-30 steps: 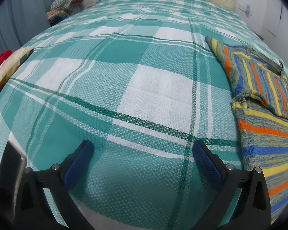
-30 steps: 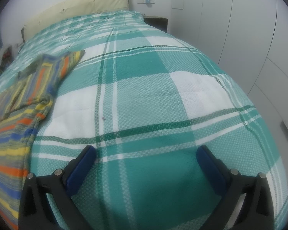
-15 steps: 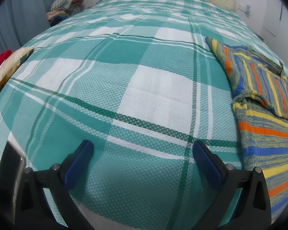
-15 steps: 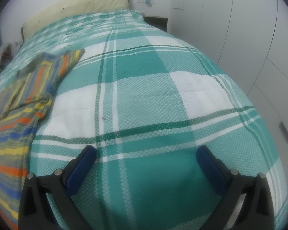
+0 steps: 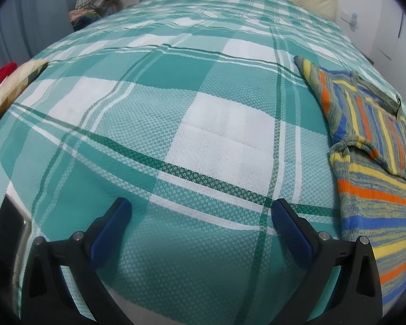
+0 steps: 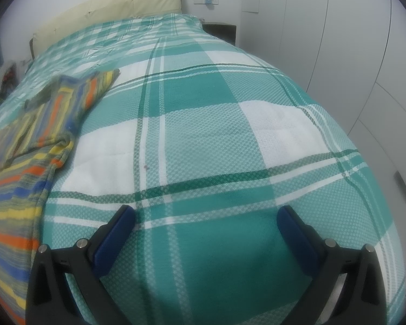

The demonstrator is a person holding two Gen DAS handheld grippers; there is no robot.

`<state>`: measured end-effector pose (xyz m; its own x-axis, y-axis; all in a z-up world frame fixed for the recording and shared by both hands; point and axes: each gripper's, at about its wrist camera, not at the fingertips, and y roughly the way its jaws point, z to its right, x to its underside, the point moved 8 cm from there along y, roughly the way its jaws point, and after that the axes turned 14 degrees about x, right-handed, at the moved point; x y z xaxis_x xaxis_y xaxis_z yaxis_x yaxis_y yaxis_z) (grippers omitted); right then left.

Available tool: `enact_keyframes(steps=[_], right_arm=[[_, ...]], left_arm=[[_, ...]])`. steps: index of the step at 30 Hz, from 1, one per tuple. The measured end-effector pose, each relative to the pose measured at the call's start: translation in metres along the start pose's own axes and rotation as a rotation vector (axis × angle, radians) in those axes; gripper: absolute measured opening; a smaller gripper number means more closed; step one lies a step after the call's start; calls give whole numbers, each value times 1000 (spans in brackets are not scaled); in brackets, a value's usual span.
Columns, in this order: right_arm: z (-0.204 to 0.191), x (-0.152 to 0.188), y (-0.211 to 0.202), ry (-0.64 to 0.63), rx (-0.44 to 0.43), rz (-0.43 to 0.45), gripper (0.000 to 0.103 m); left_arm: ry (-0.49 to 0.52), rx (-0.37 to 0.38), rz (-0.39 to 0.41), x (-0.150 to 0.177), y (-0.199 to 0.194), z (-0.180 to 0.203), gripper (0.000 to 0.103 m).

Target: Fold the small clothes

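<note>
Nothing moved; striped sweater [image 5: 370, 146] (no label readable), both tongs [image 5: 201, 214] [image 6: 205, 216] agape

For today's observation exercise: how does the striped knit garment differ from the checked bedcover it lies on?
The striped knit garment has narrow orange, blue, yellow and grey stripes; the checked bedcover has broad teal and white checks. The garment is partly folded over itself and takes up one patch; the bedcover lies flat across the bed. Both are woven or knitted textiles, touched by neither gripper.
</note>
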<state>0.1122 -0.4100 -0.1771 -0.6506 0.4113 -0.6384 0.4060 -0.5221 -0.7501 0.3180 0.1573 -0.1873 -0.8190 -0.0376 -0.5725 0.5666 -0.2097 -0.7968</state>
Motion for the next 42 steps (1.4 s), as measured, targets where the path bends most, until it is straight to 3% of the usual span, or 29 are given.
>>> enact_keyframes(steps=[33,37,39,40,42], right_arm=[[1,1,2,-7,8,-7,103],[1,1,2,-8,9,-9,103],[2,0,-1,-14,0,-19,103],[3,-1,-6,-19,-29,-42,103],[7,-2,-26,2,-98,-94,102]], left_arm=[[-17,1,-10,10,-7,3,103],[-5,36,-29,15,-13,9,102],[1,63,-55,17,-27,13,97],[-2,89,-61,17,-39,16,90],[-5,183,-55,15,-72,26,90]])
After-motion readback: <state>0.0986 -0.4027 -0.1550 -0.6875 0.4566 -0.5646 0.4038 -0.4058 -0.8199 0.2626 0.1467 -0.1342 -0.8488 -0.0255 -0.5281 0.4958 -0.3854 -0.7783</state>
